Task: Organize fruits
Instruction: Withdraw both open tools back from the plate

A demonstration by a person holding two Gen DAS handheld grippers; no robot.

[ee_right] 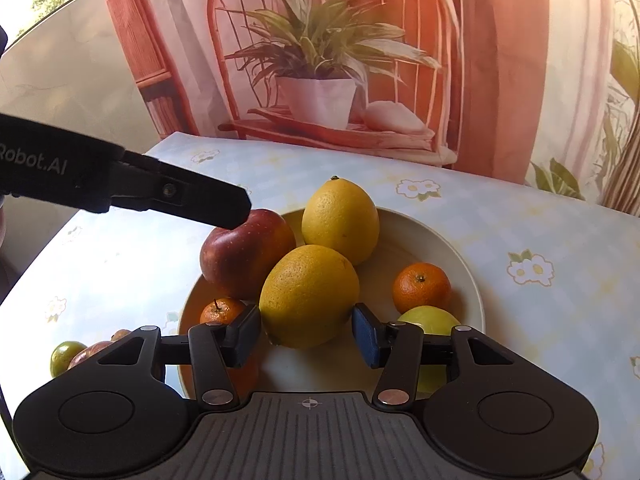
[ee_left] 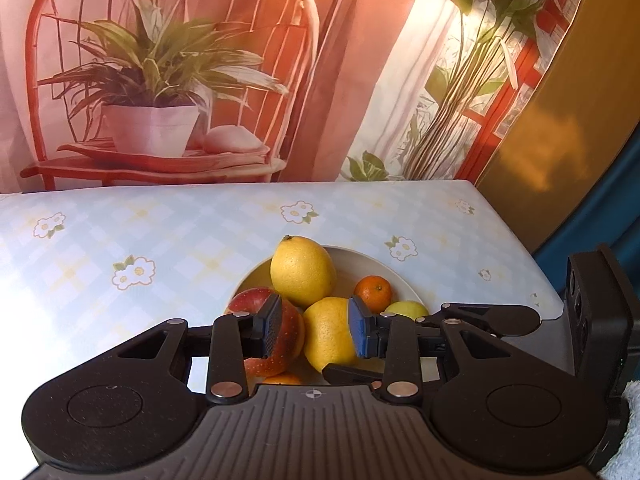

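Closest to me, my right gripper (ee_right: 307,336) has its two blue-faced pads set on either flank of the nearer big yellow lemon (ee_right: 308,294). The jaws stand about as wide as the fruit, and I cannot tell whether they are pressing on it or only framing it. That lemon lies on the pile in the wide cream round plate (ee_right: 460,248). A small stemmed orange mandarin (ee_right: 222,310) sits just beside my left-hand pad, and a pale green apple (ee_right: 430,320) just beside my right-hand one. Off the plate, low on the left, a small round green fruit (ee_right: 64,356) lies on the table touching a reddish one I cannot make out. My left gripper (ee_left: 314,326) is partly open with nothing between its pads. From my right camera its black finger reaches in from the left over the top of the dark red apple (ee_right: 246,252), which leans against the near lemon. A second mandarin (ee_right: 420,286) sits alone toward the plate's right side. The second yellow lemon (ee_right: 340,222) stands at the back of the plate. Everything rests on a pale blue checked tablecloth with white flowers (ee_right: 520,220). Behind it hangs a printed backdrop of a potted plant on a red chair (ee_right: 320,60).
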